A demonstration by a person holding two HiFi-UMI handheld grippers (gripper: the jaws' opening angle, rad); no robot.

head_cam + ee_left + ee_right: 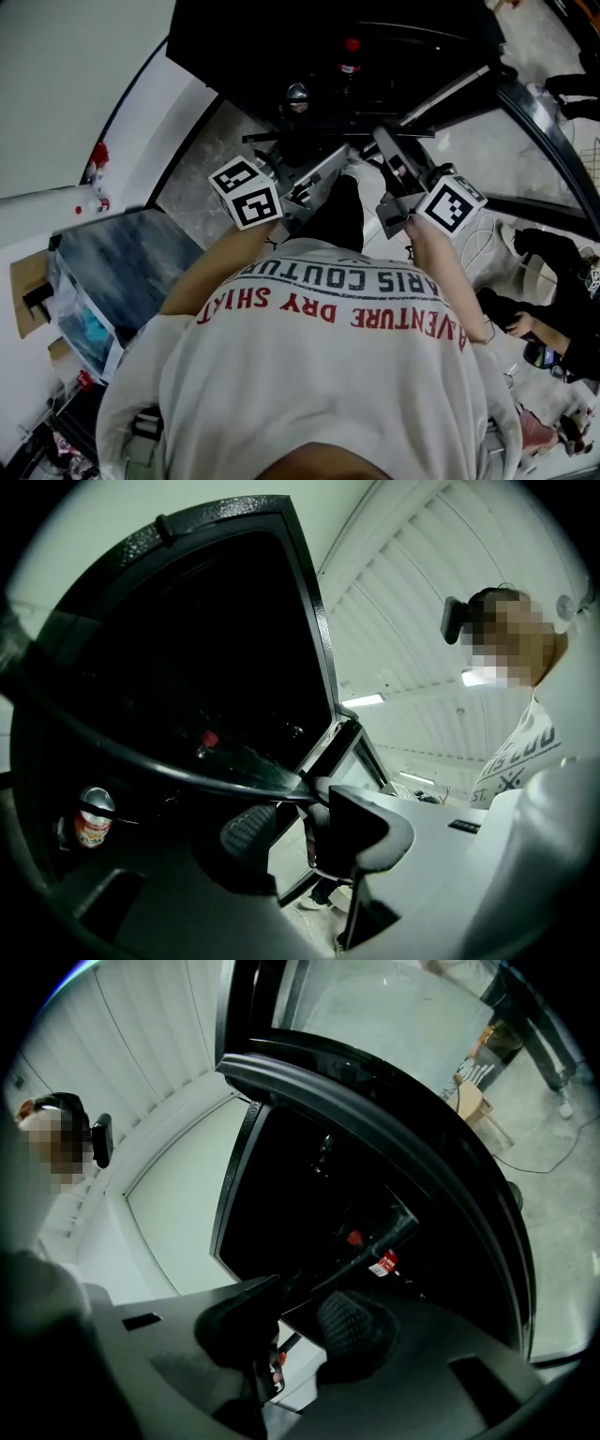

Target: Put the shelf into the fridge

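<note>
Shelf (366, 117) is lying in the open mouth of the fridge (262, 47) in the head view, with the left gripper (337, 161) and right gripper (386, 142) both reaching to its front edge, so the sliding-in step is looking nearly done. In the left gripper view the jaws are standing wide apart, released, with the rim of the shelf (187, 769) running up to their tips. In the right gripper view the jaws are clamping its front edge (366, 1251), so the next move is likely calling for a straight push home before letting go.
</note>
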